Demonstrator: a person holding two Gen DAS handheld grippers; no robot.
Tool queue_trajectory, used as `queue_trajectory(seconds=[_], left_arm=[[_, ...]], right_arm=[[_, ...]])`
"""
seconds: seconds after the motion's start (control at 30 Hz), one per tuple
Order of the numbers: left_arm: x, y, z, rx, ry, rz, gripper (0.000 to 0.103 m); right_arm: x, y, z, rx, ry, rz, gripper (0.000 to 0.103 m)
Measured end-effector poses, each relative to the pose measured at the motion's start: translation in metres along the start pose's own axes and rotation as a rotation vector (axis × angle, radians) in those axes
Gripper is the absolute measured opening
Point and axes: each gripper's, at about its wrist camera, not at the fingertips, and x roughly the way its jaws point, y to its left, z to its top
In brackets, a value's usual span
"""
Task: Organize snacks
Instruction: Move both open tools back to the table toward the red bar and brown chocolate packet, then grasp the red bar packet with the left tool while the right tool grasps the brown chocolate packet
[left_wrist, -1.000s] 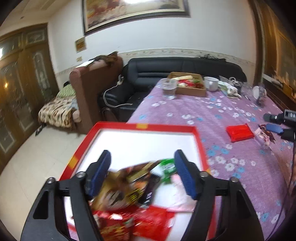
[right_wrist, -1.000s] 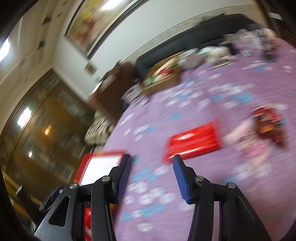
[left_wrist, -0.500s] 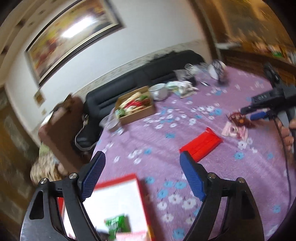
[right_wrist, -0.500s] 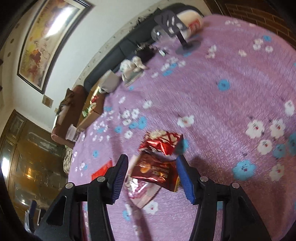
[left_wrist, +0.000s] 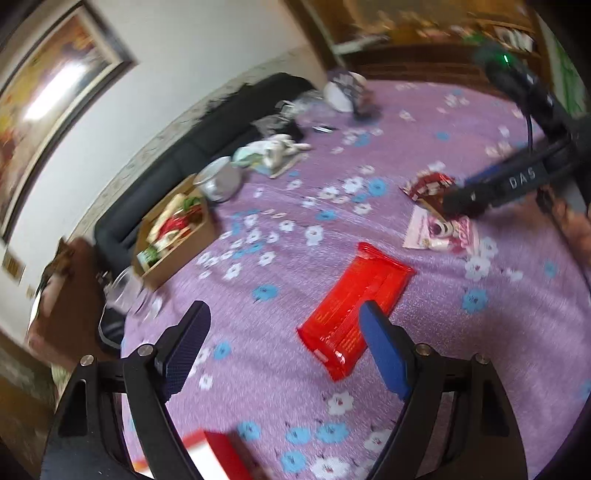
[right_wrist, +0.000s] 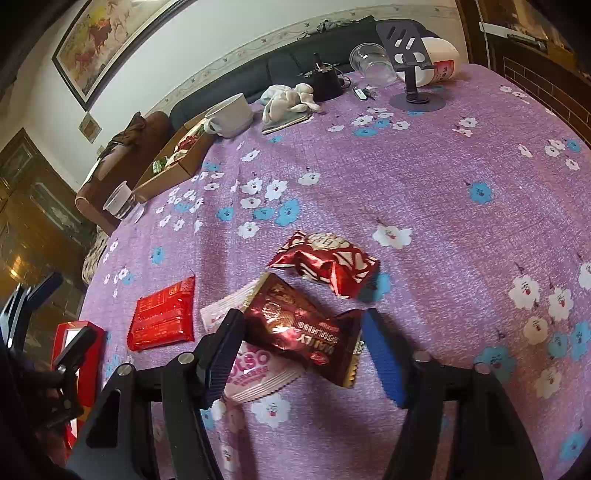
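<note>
On the worktop (right_wrist: 461, 177) with its purple flowered cloth, the right gripper (right_wrist: 306, 350) straddles a dark brown glossy snack packet (right_wrist: 306, 332) lying across a pale pink wrapper (right_wrist: 258, 373); its fingers stand half apart and neither pad presses the packet. A crinkled red foil snack (right_wrist: 327, 264) lies just beyond. The left gripper (left_wrist: 284, 347) hovers with fingers wide and empty over a flat red plastic packet (left_wrist: 354, 302). A red-rimmed white tray (right_wrist: 74, 339) sits at the worktop's edge.
</note>
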Motion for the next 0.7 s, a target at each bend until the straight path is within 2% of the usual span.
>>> queue_trajectory(seconds=[0.07,0.13,0.23,0.47,0.53,0.6,0.7], left_arm=[[0.009,-0.001,0.003,0.035,0.012,-0.044,0.083],[0.016,-0.006,0.005,0.081,0.022,-0.091,0.083],[0.023,-0.016,0.007,0.165,0.014,-0.139,0.083],[0.047,-0.034,0.014,0.317,0.039,-0.194,0.083],[0.054,-0.037,0.014,0.339,0.051,-0.225,0.083],[0.054,-0.035,0.015,0.343,0.021,-0.25,0.084],[0.056,-0.034,0.016,0.326,-0.01,-0.268,0.084]], right_arm=[[-0.004,-0.003,0.001,-0.004,0.0,0.015,0.042],[-0.006,-0.008,0.003,0.007,-0.002,0.02,0.024],[-0.007,-0.017,0.005,0.046,0.015,0.061,0.019],[-0.008,-0.051,0.009,0.237,0.075,0.256,0.021],[-0.014,-0.053,0.01,0.25,0.055,0.286,0.023],[-0.02,-0.049,0.012,0.228,0.011,0.288,0.024],[-0.02,-0.039,0.015,0.175,-0.022,0.239,0.042]])
